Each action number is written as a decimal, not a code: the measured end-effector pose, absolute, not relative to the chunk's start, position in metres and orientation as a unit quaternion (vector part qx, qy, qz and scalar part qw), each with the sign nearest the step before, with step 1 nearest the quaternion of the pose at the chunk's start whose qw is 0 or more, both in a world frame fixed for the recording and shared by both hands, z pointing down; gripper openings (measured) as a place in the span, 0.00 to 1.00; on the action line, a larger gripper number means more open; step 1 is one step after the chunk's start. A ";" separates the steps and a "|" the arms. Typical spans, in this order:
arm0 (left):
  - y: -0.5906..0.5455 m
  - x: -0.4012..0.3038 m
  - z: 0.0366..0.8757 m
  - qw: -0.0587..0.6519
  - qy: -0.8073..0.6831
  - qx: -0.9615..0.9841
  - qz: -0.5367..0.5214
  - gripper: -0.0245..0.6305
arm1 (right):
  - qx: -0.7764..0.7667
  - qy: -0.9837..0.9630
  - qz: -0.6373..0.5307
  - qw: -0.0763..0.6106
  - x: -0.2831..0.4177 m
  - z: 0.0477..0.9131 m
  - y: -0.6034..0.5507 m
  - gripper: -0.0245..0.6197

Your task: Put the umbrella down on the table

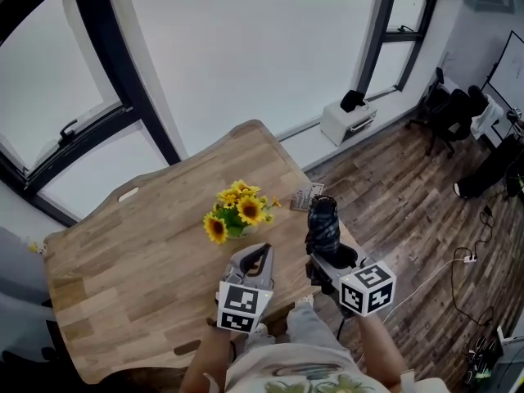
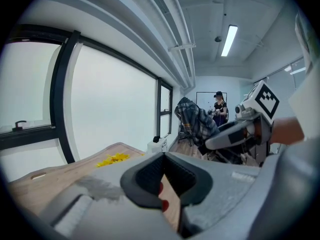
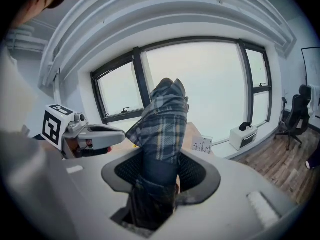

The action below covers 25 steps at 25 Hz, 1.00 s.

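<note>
Umbrella [image 1: 322,223], folded in its plaid cloth, is clamped at its lower end between the jaws of the right hand-held gripper [image 1: 332,260], and it is seen right of centre in the head view, over the right edge of the wooden tabletop [image 1: 123,252]. Its long axis is stood nearly upright: in the right gripper view the umbrella [image 3: 162,129] is shown rising straight out of the hand-held gripper [image 3: 161,176] toward the top of the frame, so the free end is pointed away from the wood instead of along it. The sunflowers [image 1: 236,211] are set just to the left of the umbrella in the head view and a small card [image 1: 307,196] just above it, while the broad bare wood is spread out to the left and lower left. The left hand-held gripper [image 1: 260,256] is held beside the right one, lower centre in the head view, with its jaws drawn together on nothing [image 2: 162,176]. The right one is plainly the nearer, being already on the umbrella. It is judged that the axis must be tipped from upright to flat, and lowered onto wood clear of the flowers.
</note>
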<state>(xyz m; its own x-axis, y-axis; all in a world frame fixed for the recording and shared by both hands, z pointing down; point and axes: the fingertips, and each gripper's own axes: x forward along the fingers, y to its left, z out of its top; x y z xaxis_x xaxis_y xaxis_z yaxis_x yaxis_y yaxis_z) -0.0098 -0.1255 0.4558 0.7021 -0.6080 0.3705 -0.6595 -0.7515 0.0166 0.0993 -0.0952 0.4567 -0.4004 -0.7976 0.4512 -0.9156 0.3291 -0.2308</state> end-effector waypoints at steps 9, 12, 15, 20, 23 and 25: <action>-0.138 -0.004 0.461 0.096 -0.362 0.912 0.169 0.04 | 0.507 -0.812 0.247 0.152 0.108 0.475 -0.107 0.34; -0.140 0.000 0.463 0.096 -0.365 0.910 0.173 0.04 | 0.498 -0.814 0.251 0.161 0.109 0.481 -0.110 0.34; -0.142 0.003 0.465 0.099 -0.370 0.907 0.174 0.04 | 0.490 -0.817 0.255 0.169 0.111 0.487 -0.112 0.34; -0.146 0.007 0.466 0.102 -0.377 0.904 0.172 0.04 | 0.475 -0.820 0.263 0.182 0.114 0.497 -0.116 0.34; -0.147 0.009 0.468 0.111 -0.381 0.901 0.175 0.04 | 0.468 -0.821 0.265 0.190 0.115 0.501 -0.119 0.35; -0.148 0.011 0.469 0.113 -0.383 0.899 0.177 0.04 | 0.464 -0.823 0.265 0.195 0.117 0.505 -0.121 0.35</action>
<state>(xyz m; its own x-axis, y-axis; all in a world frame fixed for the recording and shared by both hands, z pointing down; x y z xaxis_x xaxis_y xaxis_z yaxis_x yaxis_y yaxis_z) 0.0109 -0.1481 0.4687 0.6434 -0.6498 0.4048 -0.7299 -0.6802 0.0682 0.1171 -0.1214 0.5049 -0.4936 -0.6596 0.5668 -0.8664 0.4291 -0.2552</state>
